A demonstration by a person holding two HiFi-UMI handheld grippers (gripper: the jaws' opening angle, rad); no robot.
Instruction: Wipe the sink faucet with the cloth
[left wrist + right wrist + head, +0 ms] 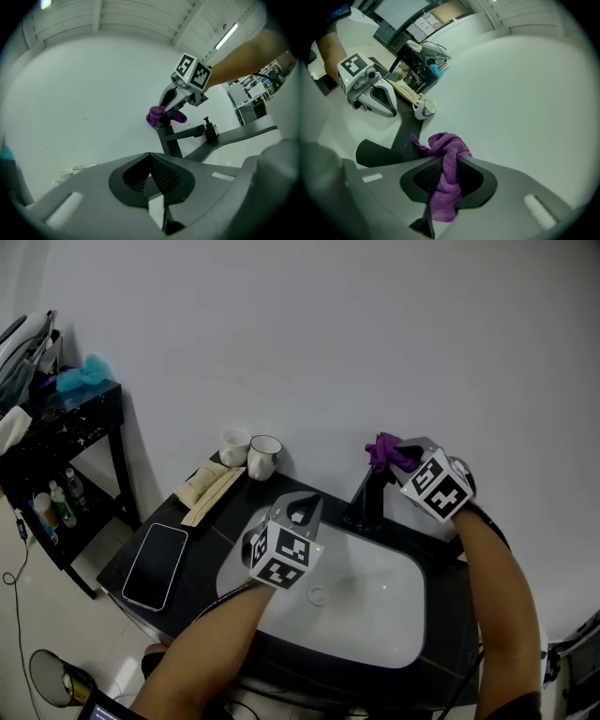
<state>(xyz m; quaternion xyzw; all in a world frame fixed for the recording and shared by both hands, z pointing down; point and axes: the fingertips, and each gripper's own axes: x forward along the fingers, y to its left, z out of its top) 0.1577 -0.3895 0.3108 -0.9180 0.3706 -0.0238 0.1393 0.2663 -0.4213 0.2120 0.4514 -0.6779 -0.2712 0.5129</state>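
- Your right gripper (397, 459) is clamped on the crumpled purple terry cloth (382, 451). In the right gripper view the cloth (446, 154) is pinched between the pads and bunches out ahead of the tips.
- The matte black sink faucet (367, 500) sits directly under that gripper's tips. The cloth looks to be touching the faucet's top end.
- The spout (377, 152) runs out below and to the left of the right jaws, over the white oval sink basin (384, 615).
- Your left gripper (302, 512) has its jaws together on nothing (150, 176). It hangs over the basin's left side, well apart from the faucet. In the left gripper view the faucet column (172, 143) is ahead of its jaws and up to the right.
- Step in hand, my read: early in the wipe. The cloth is on the top of the faucet, and nothing suggests the column or spout is done yet.
- Next move calls for:
  - a firm clamp on the cloth;
  - dragging the cloth down the column below your tips;
  - then dragging it out along the spout to the left.
- Roll the wrist so the cloth bunch rides the faucet, not the bare jaw tips.
- The left gripper isn't needed for this. Park it where it is, clear of the spout's path.
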